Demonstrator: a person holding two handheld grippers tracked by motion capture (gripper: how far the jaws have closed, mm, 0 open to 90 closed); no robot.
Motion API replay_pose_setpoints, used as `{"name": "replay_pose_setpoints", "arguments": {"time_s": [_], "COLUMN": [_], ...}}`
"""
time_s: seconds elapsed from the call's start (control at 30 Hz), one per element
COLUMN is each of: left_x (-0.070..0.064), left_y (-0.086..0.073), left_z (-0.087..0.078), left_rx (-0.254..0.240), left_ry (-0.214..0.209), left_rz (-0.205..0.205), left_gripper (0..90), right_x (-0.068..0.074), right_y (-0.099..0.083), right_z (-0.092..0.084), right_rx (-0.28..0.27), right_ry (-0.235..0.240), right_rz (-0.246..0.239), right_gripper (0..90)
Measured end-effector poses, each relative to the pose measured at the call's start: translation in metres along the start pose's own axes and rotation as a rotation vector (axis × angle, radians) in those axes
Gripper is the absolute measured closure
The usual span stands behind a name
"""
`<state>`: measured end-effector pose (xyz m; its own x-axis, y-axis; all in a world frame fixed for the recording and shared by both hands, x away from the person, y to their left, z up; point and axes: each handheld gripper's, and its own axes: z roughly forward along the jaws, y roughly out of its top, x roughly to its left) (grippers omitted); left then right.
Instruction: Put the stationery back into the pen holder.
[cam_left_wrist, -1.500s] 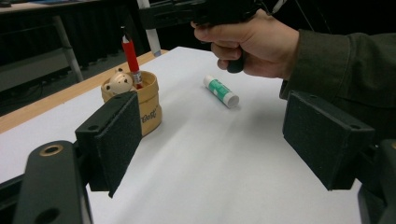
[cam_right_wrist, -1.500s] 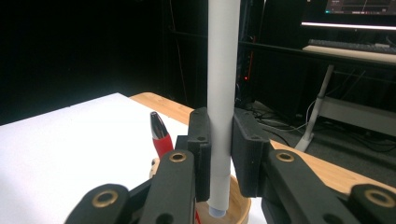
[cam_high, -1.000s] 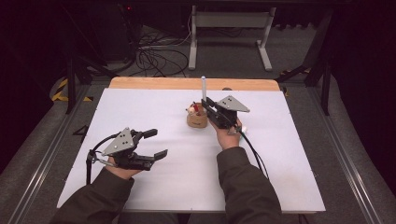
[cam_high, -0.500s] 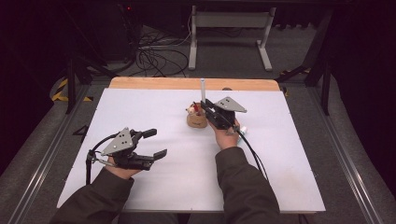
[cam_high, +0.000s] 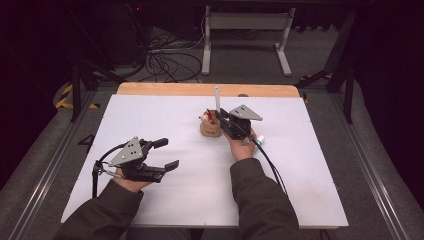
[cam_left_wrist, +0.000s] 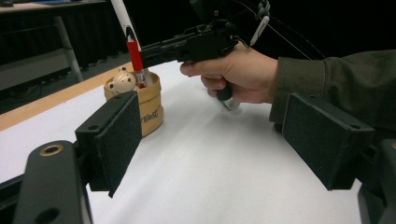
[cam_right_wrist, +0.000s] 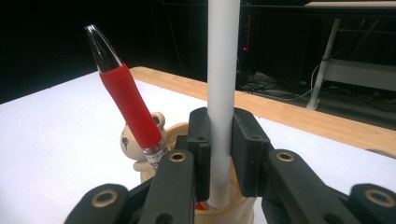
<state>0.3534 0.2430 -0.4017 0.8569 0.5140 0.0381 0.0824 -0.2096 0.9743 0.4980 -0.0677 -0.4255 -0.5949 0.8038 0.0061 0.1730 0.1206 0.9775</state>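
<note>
From above, the right tool (cam_high: 220, 116) sits at the far middle of the white worktop (cam_high: 310, 165), clamped on a white pen (cam_high: 217, 98) that stands upright out of a small tan holder (cam_high: 210, 128). The holder is directly under that tool's tips. The left tool (cam_high: 168, 154) rests well apart from it, near the person's side of the worktop, with its jaws spread and nothing between them.

In the left gripper view, the left tool (cam_left_wrist: 210, 140) has its two black pads wide apart over bare worktop (cam_left_wrist: 201, 177). Beyond its left pad stands the holder (cam_left_wrist: 148, 106), with a bear figure (cam_left_wrist: 120, 81) at its rim and a red pen (cam_left_wrist: 136, 56) leaning in it beside the white pen (cam_left_wrist: 122, 14). The right tool (cam_left_wrist: 149, 49) reaches over the holder from the person's right hand (cam_left_wrist: 238, 74).

In the right gripper view, the right tool (cam_right_wrist: 219, 144) grips the white pen (cam_right_wrist: 223, 70) squarely between its pads, and the pen's lower end goes down into the holder (cam_right_wrist: 177, 133) just below the tips. The red pen (cam_right_wrist: 128, 105) slants away to the tool's left, above the bear figure (cam_right_wrist: 137, 142).
</note>
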Motion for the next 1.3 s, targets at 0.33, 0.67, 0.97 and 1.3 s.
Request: {"name": "replay_pose_setpoints", "arguments": {"time_s": [0.33,0.67,0.97,1.3], "left_x": [-0.0005,-0.0005,-0.0003,-0.0009], "left_y": [-0.0003,-0.0005,-0.0006,-0.0007], "left_z": [0.001,0.001,0.0013,0.0015], "left_rx": [-0.001,0.004,0.005,0.005], "left_ry": [-0.002,-0.002,-0.001,-0.003], "left_rz": [0.002,0.004,0.008,0.002], "left_gripper": [20.5,20.5,20.6,20.5], "right_x": [0.0008,0.002,0.0019,0.001], "right_y": [-0.0037,-0.0058,-0.0066,-0.008], "right_z": [0.0015,0.0021,0.0017,0.0018], "right_rx": [0.03,0.05,0.057,0.066], "right_ry": [-0.004,-0.001,-0.002,0.001], "right_rz": [0.011,0.015,0.015,0.025], "right_gripper": [78.8,78.8,78.4,75.0]}}
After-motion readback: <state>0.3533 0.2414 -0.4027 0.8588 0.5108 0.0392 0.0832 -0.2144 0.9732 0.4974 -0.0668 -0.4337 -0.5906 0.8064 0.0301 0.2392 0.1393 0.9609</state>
